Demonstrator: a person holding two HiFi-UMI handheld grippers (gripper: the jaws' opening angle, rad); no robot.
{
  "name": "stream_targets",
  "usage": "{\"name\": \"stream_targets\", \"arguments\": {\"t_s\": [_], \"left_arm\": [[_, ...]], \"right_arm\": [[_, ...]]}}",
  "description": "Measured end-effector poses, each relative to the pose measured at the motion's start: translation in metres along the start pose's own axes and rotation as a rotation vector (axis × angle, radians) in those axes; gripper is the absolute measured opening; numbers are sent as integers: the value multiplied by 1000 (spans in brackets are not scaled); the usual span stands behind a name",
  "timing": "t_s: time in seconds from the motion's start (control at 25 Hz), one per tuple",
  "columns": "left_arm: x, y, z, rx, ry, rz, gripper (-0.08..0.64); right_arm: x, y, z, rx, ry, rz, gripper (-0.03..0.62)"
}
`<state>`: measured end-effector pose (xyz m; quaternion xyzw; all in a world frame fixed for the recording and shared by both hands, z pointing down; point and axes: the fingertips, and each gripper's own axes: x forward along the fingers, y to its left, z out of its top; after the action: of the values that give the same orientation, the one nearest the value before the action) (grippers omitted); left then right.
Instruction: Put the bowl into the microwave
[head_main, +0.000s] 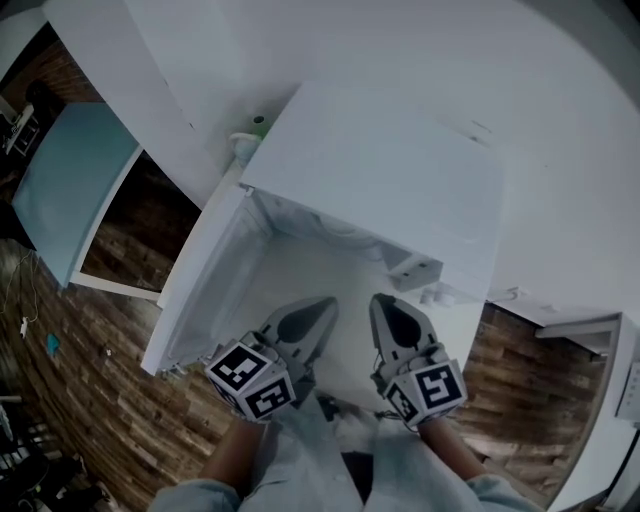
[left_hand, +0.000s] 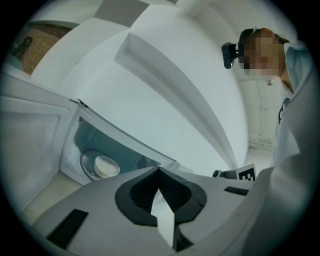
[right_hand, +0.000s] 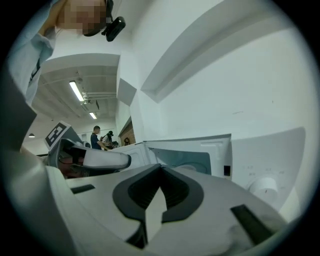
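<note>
- The bowl (left_hand: 104, 166) is sitting inside the microwave (head_main: 380, 170) on its turntable (left_hand: 85, 167), at lower left of the left gripper view. Nothing is touching it.
- The microwave door (head_main: 195, 280) is hanging open at the left of the head view, leaving the cavity accessible.
- The left claw (head_main: 322, 305) is holding its jaws pressed together with nothing between them.
- The right claw (head_main: 380, 300) is likewise closed and empty.
- Judgement: both claws are standing clear at lower centre because the placing is appearing complete. Shutting the door is looking like the only step left.
</note>
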<state>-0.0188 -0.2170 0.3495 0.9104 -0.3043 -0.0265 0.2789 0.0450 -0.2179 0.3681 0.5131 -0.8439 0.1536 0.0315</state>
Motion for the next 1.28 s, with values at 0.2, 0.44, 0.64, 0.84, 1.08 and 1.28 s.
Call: {"name": "stream_targets", "arguments": {"t_s": [0.2,0.44,0.64,0.84,1.08,1.28], "left_arm": [[-4,-13,10,72,1,21,0],[-9,-25,15,114,-17,50,0],[-8,-33,11,119,-12,50,0],[-7,-39,5,130,3,45,0],[-6,-41,3,127,6,39,-1],[-8,-38,4,136,8,46,-1]], "right_arm": [[-17,7,20,-50,-57,6,3],[-31,12,28,-101,-64,43,3],[-34,12,29,-94,-72,57,3],[-36,14,26,-102,-51,62,2],[-35,17,24,-77,-49,77,2],[-36,17,20,-69,-37,76,2]]}}
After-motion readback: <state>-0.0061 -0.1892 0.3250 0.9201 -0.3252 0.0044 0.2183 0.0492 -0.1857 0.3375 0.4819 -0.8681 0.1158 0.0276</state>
